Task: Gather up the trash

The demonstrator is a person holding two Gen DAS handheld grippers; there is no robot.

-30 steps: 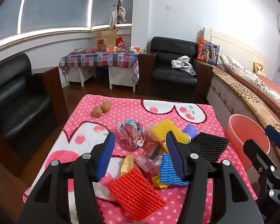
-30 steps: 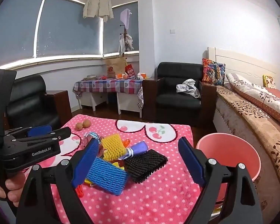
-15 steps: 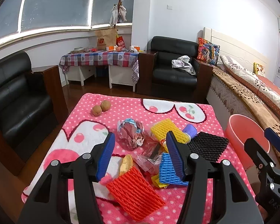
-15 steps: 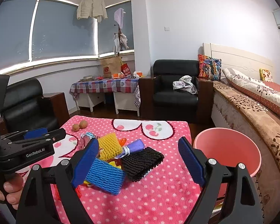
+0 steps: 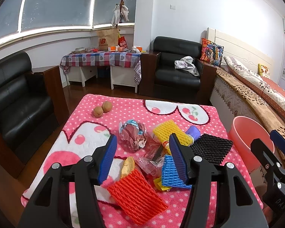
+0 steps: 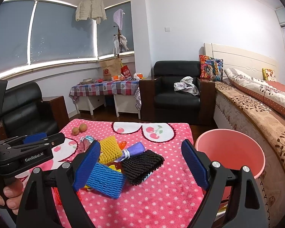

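Pink dotted tabletop (image 5: pixel 180 209), left wrist view: left gripper (image 5: pixel 142 159) jaws wide open, empty, above the trash pile. Red foam net (image 5: pixel 136 195) lies flat, long axis running near-right to far-left.

Right wrist view: right gripper (image 6: pixel 140 165) jaws wide open, empty. Black foam net (image 6: pixel 142 163) long axis points toward the pink bucket (image 6: pixel 256 148) beside the tabletop.

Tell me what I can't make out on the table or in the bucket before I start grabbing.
- Pink bucket: its bottom is hidden in the right wrist view by the right gripper; in the left wrist view its near wall hides the inside.
- Clear wrappers: partly behind the left gripper; print too small to read.
- Yellow scrap: mostly under the blue foam net.
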